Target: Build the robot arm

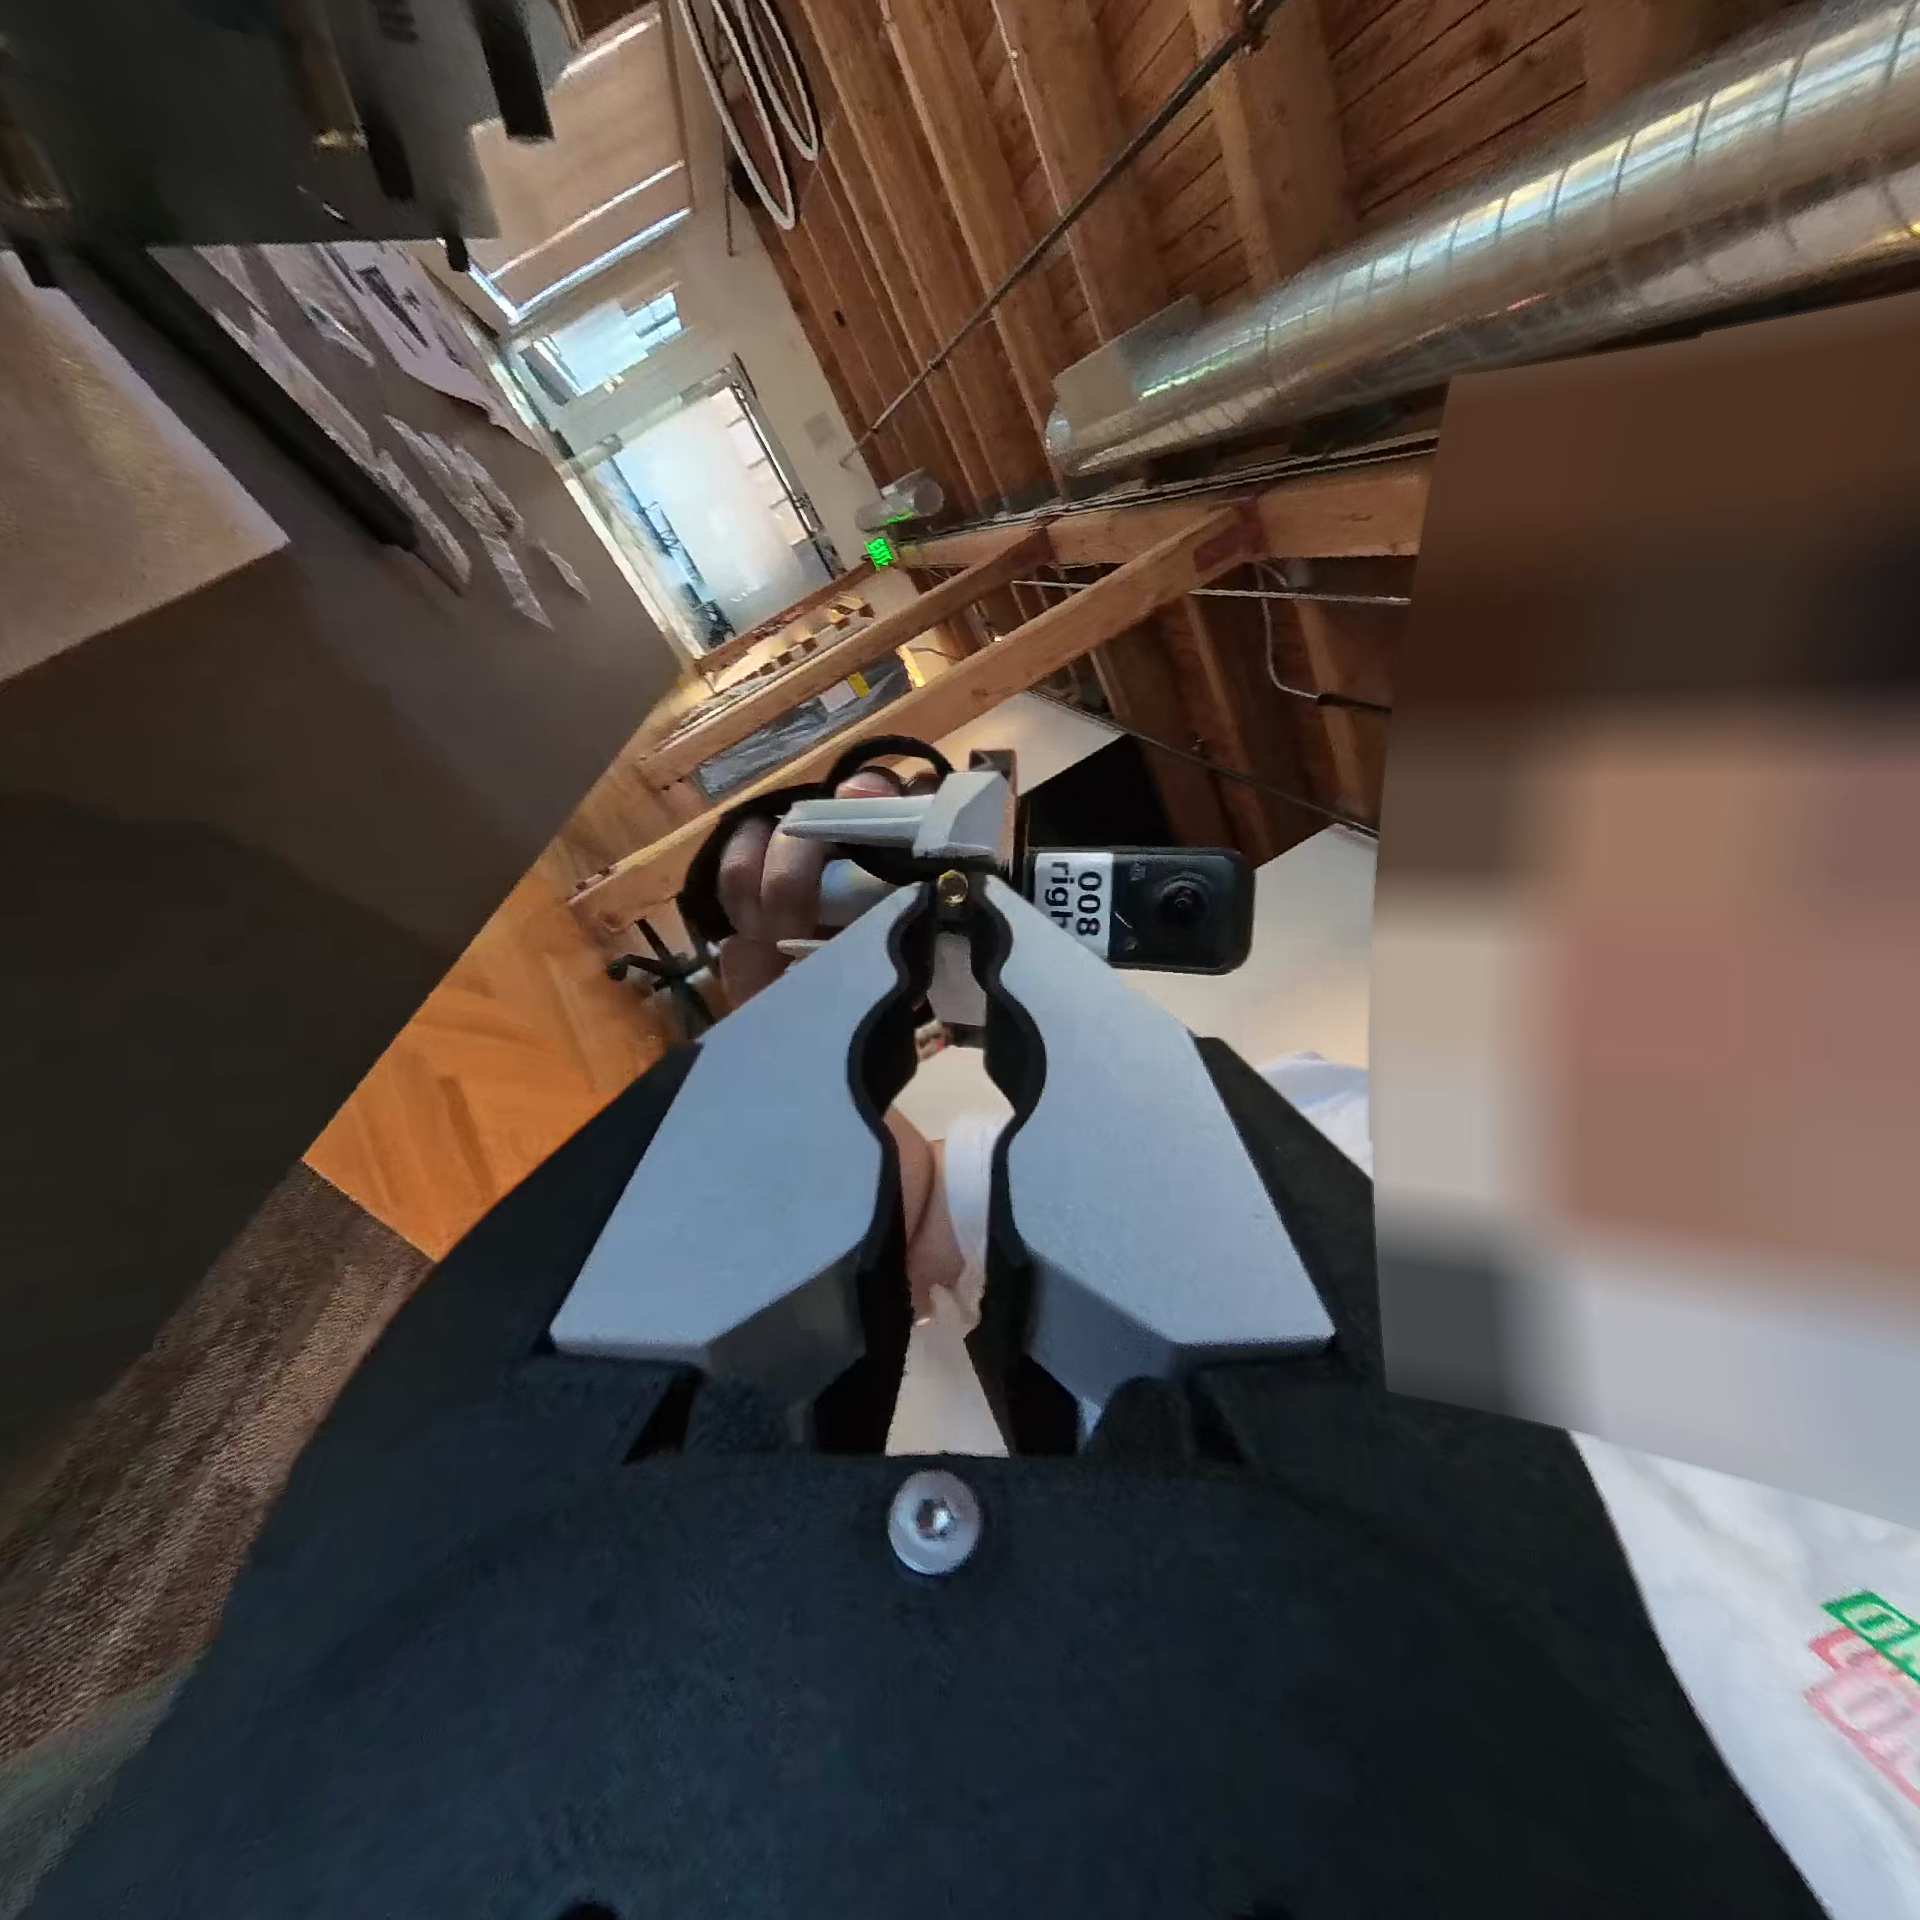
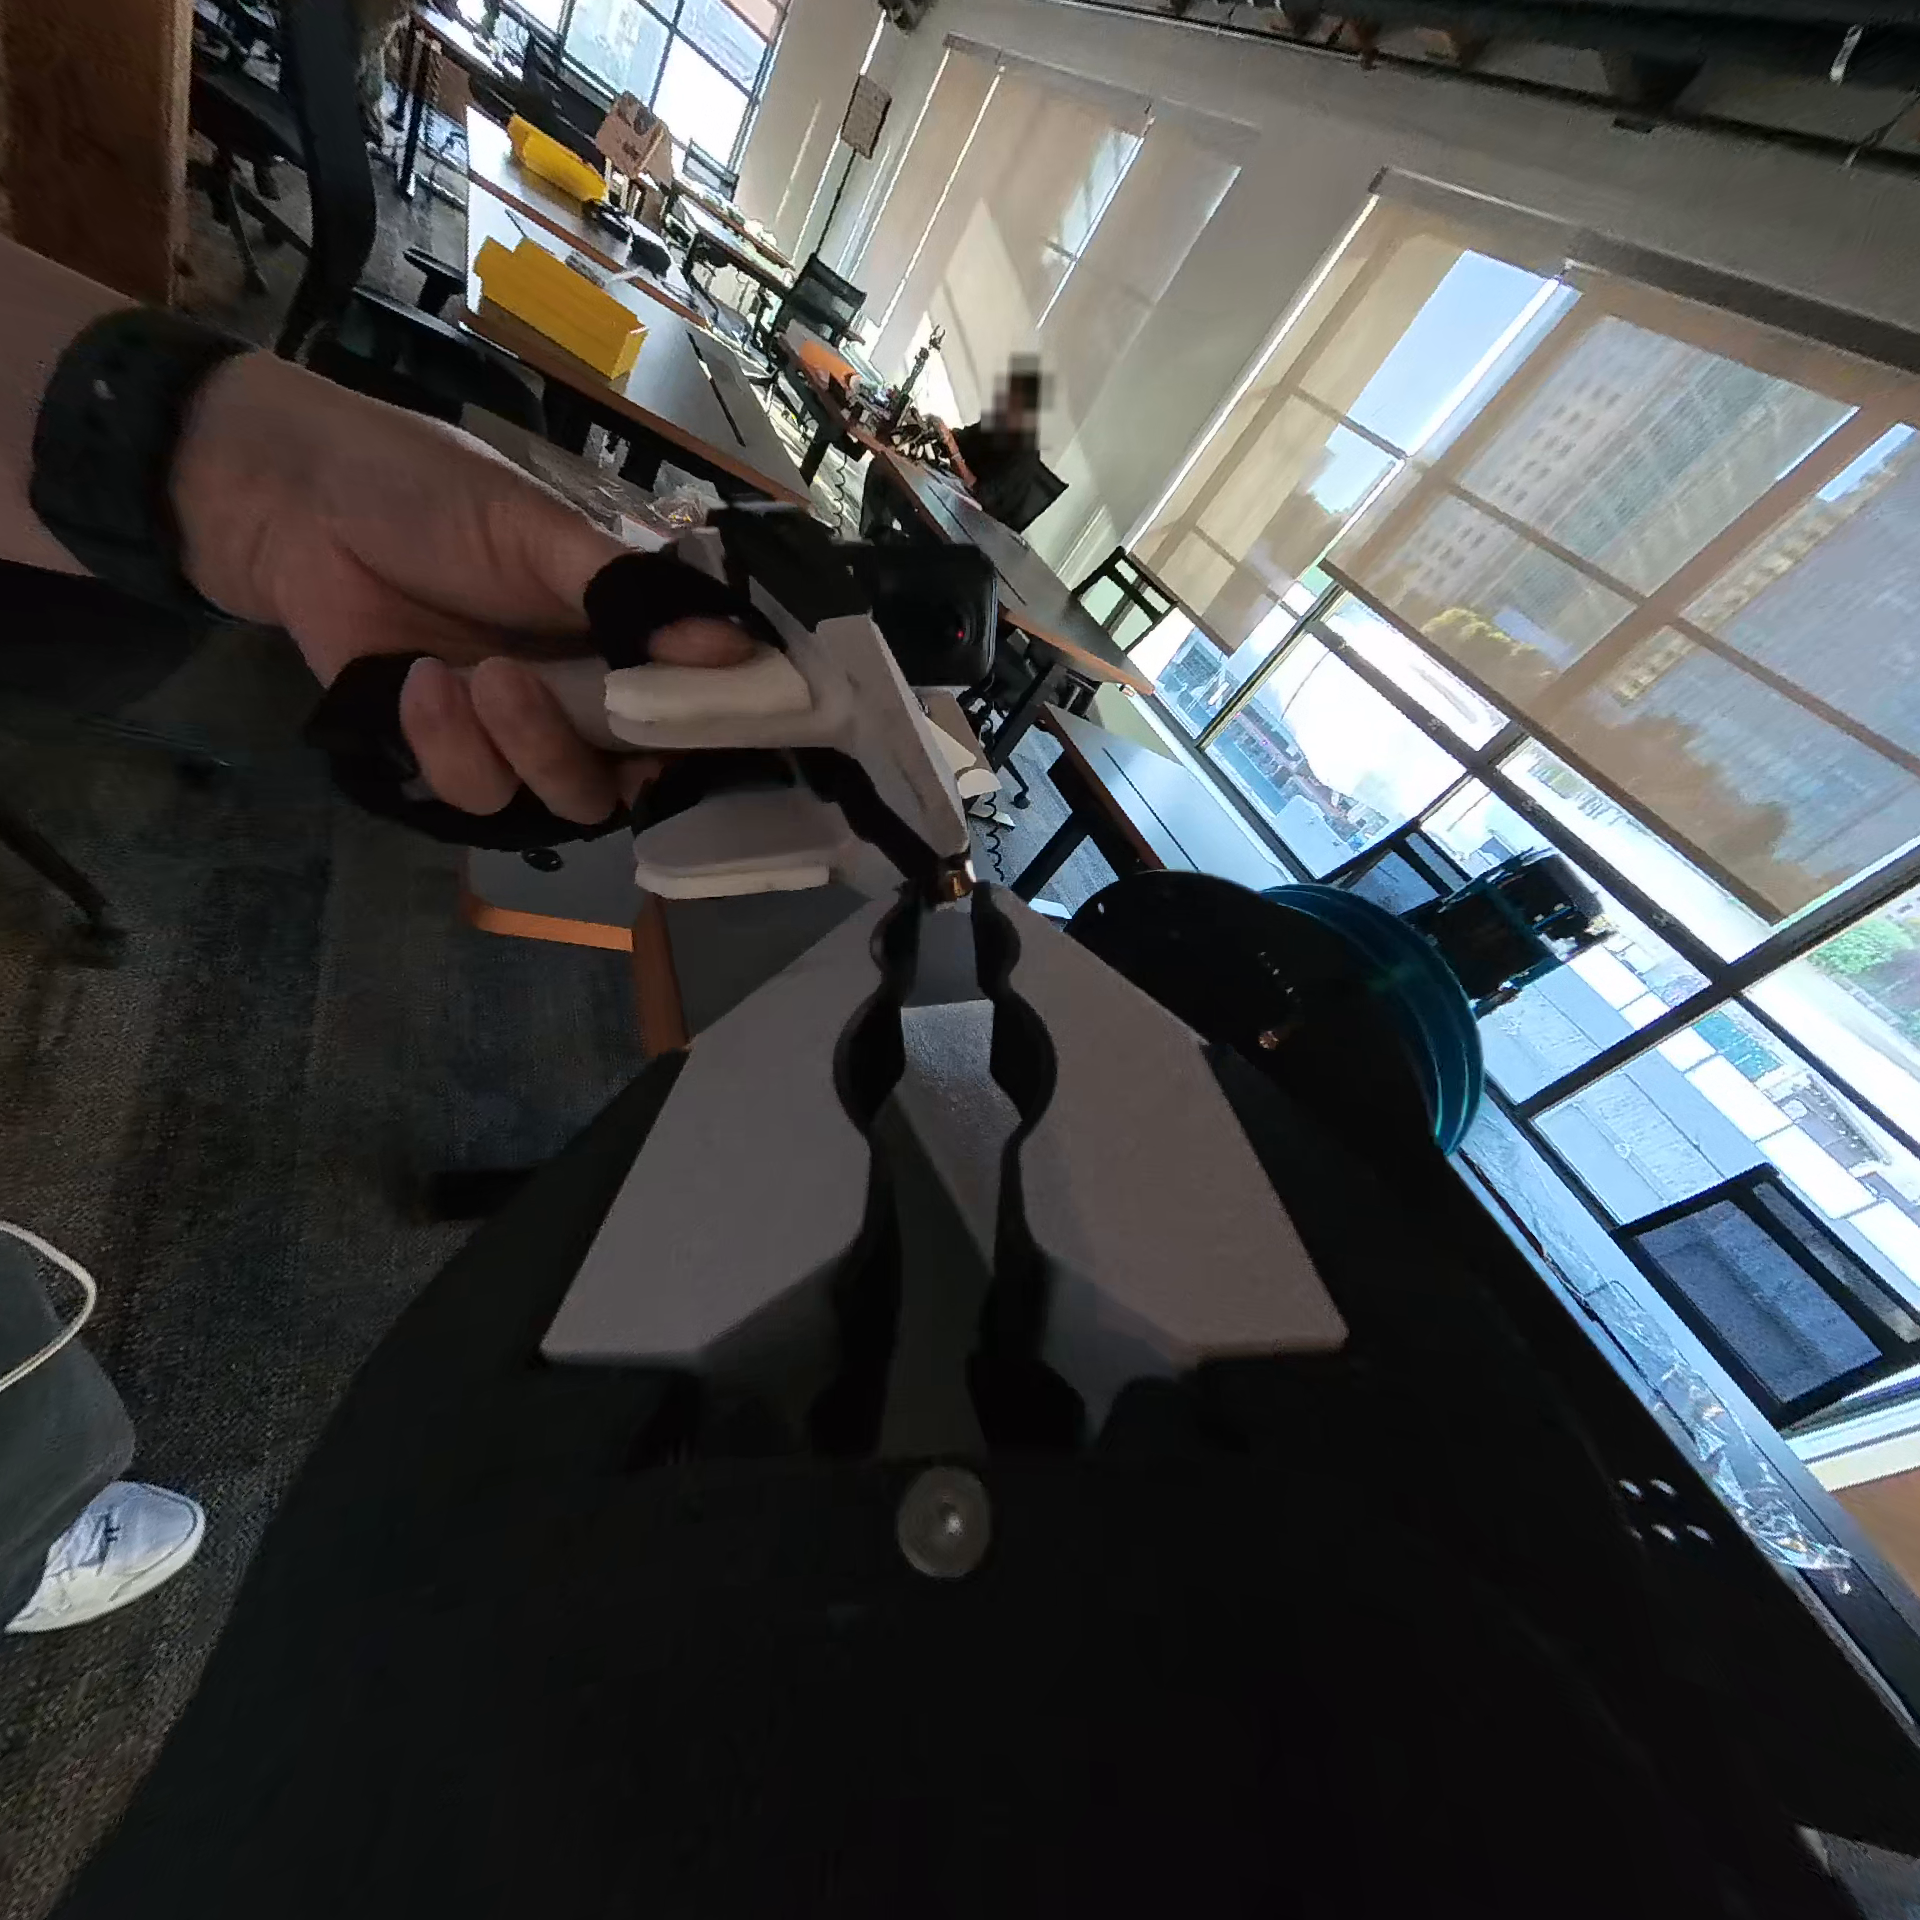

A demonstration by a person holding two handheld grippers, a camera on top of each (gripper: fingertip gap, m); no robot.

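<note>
while both tools are raised in the air and aimed at each other, the left gripper (image 1: 948, 902) and the right gripper (image 2: 940, 902) meet tip to tip. a tiny brass piece (image 1: 952, 883) sits right at that meeting point, clear of any desk or floor. in each wrist view that gripper's own jaws are drawn in narrow, the wavy black pads almost together, with the tips closed on the brass piece. it looks pinched from both sides, but i cannot tell which gripper has the firmer hold.

in the left wrist view the right gripper shows just beyond the tips. a hand (image 1: 764, 883) with black finger straps grips its handle, and its small black camera (image 1: 1179, 906) faces back this way. behind it run a wooden ceiling (image 1: 1039, 208) and a shiny metal duct (image 1: 1507, 270). a white shirt (image 1: 1766, 1662) fills the lower right corner.

in the right wrist view the left gripper comes in from the upper left, held by the other hand (image 2: 416, 561), which wears a dark wristband (image 2: 114, 447). beyond are long desks (image 2: 707, 395) with yellow bins (image 2: 561, 301), a seated person (image 2: 1003, 478) and tall windows (image 2: 1558, 582). a white shoe (image 2: 109, 1548) stands on the grey carpet at lower left.
</note>
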